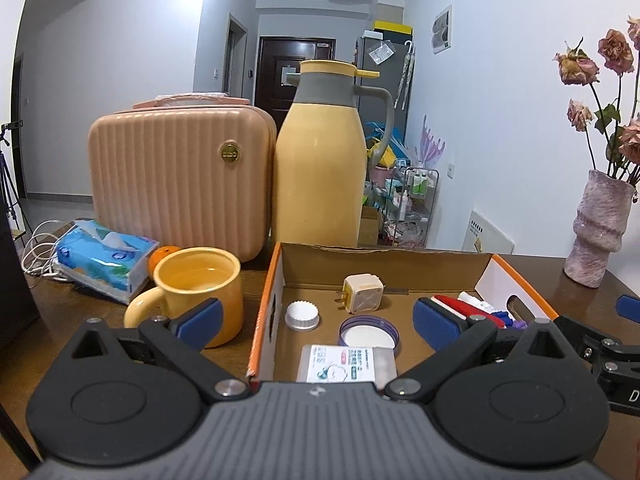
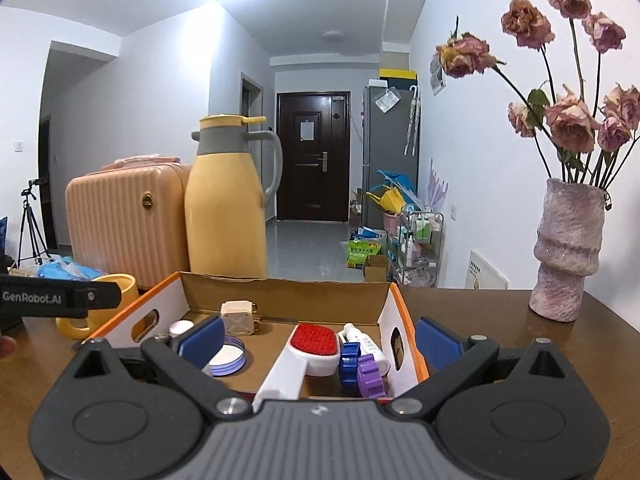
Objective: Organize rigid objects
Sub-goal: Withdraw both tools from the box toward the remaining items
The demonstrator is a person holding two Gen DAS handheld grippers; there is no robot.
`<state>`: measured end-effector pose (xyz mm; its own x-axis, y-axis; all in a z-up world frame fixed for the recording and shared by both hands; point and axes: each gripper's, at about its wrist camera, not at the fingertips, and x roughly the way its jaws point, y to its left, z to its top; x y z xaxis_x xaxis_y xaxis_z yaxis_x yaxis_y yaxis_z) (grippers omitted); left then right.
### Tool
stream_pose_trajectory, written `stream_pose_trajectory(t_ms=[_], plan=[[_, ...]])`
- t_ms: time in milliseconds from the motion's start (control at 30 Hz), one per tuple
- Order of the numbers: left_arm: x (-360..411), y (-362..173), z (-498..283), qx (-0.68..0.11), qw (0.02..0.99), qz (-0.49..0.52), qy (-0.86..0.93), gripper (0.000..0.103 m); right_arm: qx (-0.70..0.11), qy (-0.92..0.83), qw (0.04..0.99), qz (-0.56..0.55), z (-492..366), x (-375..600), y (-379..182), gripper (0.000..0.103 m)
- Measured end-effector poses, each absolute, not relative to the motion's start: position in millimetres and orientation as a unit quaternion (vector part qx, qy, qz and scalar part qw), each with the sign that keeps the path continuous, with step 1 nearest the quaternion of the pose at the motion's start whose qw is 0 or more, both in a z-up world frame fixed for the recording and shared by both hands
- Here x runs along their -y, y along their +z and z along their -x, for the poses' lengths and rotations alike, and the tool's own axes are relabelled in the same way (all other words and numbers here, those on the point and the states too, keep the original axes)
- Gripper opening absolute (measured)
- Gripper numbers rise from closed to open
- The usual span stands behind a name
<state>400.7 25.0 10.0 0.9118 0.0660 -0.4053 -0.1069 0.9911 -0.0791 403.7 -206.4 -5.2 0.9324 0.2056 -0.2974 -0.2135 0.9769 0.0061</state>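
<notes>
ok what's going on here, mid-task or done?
Looks mid-task. Both handheld grippers, left gripper and right gripper, hover open and empty over the cardboard box. Already in the box: a plug adapter, white cap, purple-rimmed lid, a packet, red-and-white brush, small white bottle and blue and purple gears. The yellow mug sits outside on the table.

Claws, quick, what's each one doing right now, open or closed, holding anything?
Left claw: open, holding nothing, over the cardboard box.
Right claw: open, holding nothing, over the same box.
</notes>
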Motion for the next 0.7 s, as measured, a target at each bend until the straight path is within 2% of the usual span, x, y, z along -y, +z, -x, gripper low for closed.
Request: stream_pose_trajectory(t_ms=[700], plan=[[-37, 4, -321, -0.202, 0.978, 0.044, 0.039, 0.103, -0.132, 0.148, 0.980, 0.013, -325, 198, -14, 0.102]])
